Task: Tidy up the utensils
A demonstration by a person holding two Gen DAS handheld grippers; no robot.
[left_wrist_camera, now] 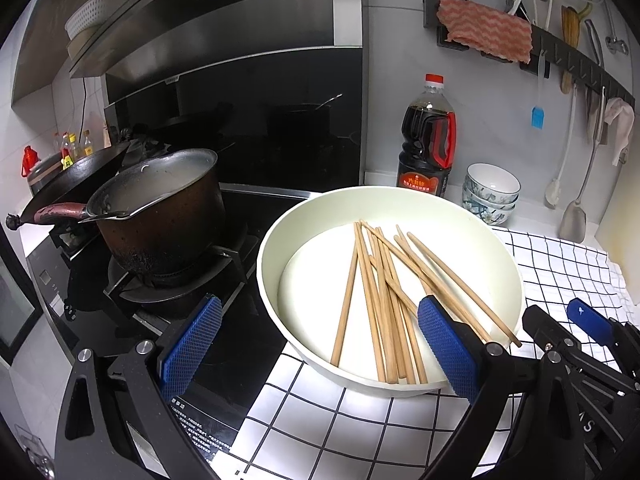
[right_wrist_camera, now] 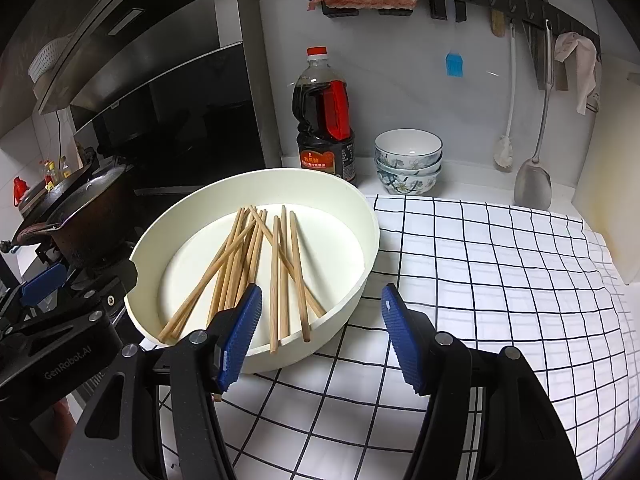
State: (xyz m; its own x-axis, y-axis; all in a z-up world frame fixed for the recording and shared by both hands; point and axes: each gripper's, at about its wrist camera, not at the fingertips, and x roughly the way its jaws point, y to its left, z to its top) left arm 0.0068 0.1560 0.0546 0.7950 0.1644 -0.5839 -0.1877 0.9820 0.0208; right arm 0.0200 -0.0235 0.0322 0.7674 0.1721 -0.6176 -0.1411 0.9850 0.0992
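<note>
Left gripper (left_wrist_camera: 320,344): closest thing in its own view, blue pads spread wide and holding nothing; one pad sits over the stove edge, the other over the near rim of the bowl.

Right gripper (right_wrist_camera: 320,336): also spread apart and empty, left pad just at the bowl's near wall, right pad over the checked cloth (right_wrist_camera: 480,260).

Chopsticks (left_wrist_camera: 384,304): a loose crisscrossed bunch lying flat in the white bowl (left_wrist_camera: 276,248), tips fanning toward 12 o'clock, a few ends poking over the rim at 5 o'clock.

Bowl spot: on the cloth's left edge, right beside the stove; pot (left_wrist_camera: 160,216) at 9 o'clock, soy sauce bottle (left_wrist_camera: 428,140) at 12, stacked little bowls (left_wrist_camera: 492,192) at 1.

Step, my guess: honestly could be either chopsticks just gathered into the bowl, or about to get pulled out and sorted. Can't call it from this.

Next move needs: whichever way it goes, the sticks are thin and overlapping, so any pinch would want the pads lined up across one stick, low and square.
</note>
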